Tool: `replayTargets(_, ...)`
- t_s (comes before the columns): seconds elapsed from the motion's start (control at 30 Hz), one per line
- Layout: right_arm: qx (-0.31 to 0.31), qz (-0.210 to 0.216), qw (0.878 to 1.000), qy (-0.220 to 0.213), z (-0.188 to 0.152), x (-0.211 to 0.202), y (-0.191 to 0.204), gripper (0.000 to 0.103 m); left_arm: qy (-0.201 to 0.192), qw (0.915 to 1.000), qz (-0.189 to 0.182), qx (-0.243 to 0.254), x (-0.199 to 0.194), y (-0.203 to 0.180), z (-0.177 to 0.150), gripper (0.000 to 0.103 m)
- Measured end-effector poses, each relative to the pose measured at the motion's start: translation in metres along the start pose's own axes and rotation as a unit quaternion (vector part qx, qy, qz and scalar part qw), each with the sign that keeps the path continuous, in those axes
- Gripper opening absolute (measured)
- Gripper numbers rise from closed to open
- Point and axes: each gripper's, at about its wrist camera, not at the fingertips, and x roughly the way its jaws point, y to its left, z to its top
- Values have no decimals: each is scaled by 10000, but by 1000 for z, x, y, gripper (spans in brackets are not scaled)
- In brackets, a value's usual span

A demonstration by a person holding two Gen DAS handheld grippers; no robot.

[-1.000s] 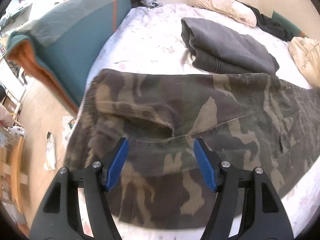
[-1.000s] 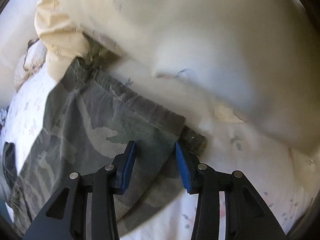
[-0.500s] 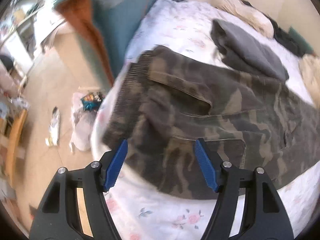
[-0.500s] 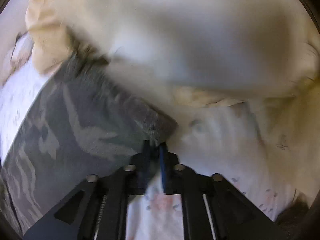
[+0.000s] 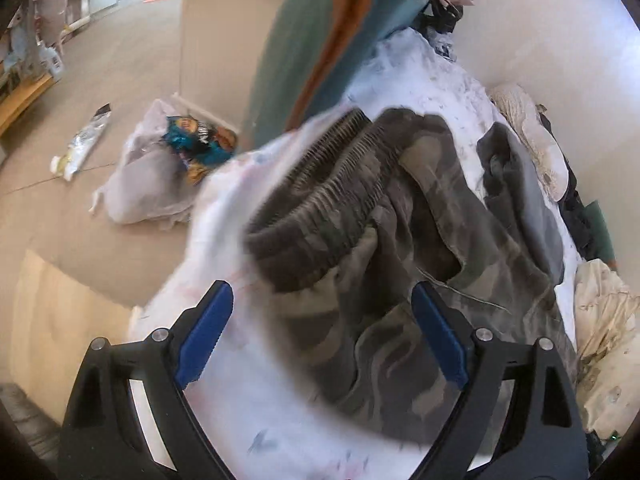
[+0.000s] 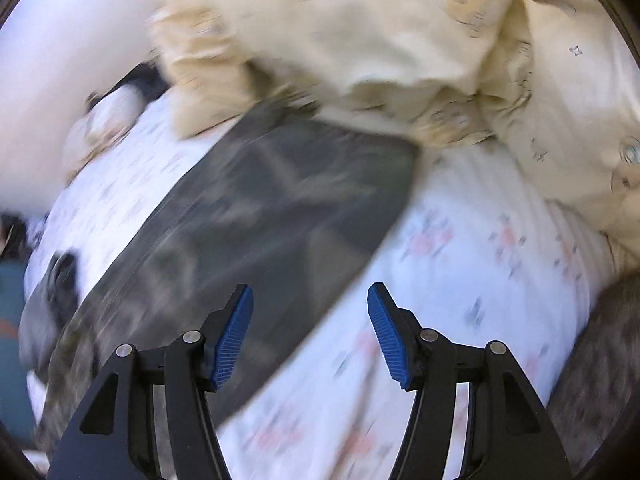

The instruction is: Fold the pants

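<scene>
Left wrist view: camouflage pants (image 5: 404,256) lying bunched on floral bedsheet (image 5: 280,432), ribbed waistband nearest; left gripper (image 5: 322,334) spreading wider, pinching nothing. Right gripper (image 6: 310,332), clamped on hem half a second ago, now opening and off it, so leg laid down. Plastic bag (image 5: 152,184) on floor holding snack packets.

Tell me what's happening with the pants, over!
Left tool and right tool both opening, gripping nothing. Camouflage cotton pants flat on flowery white bedsheet, unfolded. Cream crumpled blanket crowds the leg end.
</scene>
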Motion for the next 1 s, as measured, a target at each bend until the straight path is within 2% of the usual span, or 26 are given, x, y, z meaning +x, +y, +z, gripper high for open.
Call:
replayTargets(0.07, 65, 194, 9997, 97, -17, -11, -3, 62, -163, 9996, 238, -39, 16, 1, 1, 77)
replayTargets(0.1, 128, 254, 9994, 190, -23, -12, -6, 62, -311, 9987, 368, 154, 23, 0, 5, 66)
replayTargets(0.13, 182, 285, 9989, 317, -39, -20, -15, 62, -344, 9986, 301, 280, 29, -1, 8, 66)
replayTargets(0.2, 182, 236, 9986, 440, -48, -23, -23, 62, -362, 9984, 116, 430, 35, 0, 14, 63)
replayTargets(0.23, 213, 106, 9987, 447, -51, -23, -31, 62, -403, 9981, 2, 457, 35, 1, 17, 43)
replayTargets(0.3, 434, -130, 9977, 506, -57, -23, -46, 62, -449, 9973, -138, 556, 29, -4, 13, 19)
replayTargets(0.37, 773, -102, 9953, 582, -56, -18, -58, 63, -721, 9951, -176, 655, 11, -13, 6, 16)
replayTargets(0.43, 998, 78, 9938, 486, -51, -15, -64, 63, -749, 9955, -363, 458, -4, -14, 8, 15)
replayTargets(0.5, 1052, 335, 9932, 366, -47, -10, -66, 63, -710, 9962, -381, 335, -12, -14, 14, 15)
replayTargets(0.57, 853, 287, 9955, 302, -41, -3, -66, 64, -578, 9976, -217, 319, -11, -14, 19, 15)
replayTargets(0.63, 792, 429, 9957, 206, -36, 6, -72, 67, -479, 9982, -56, 343, -7, -14, 18, 15)
replayTargets(0.7, 1053, 703, 9916, 274, -31, 19, -86, 72, -533, 9970, 138, 535, -6, -21, 13, 16)
replayTargets(0.77, 1505, 1061, 9824, 305, -24, 32, -105, 72, -535, 9961, 318, 625, -3, -25, 10, 16)
replayTargets(0.83, 1704, 1197, 9778, 235, -10, 43, -115, 72, -494, 9958, 422, 652, 0, -28, 12, 15)
replayTargets(1.0, 1429, 1490, 9784, 99, 33, 75, -109, 72, -514, 9918, 685, 953, -2, -42, 15, 15)
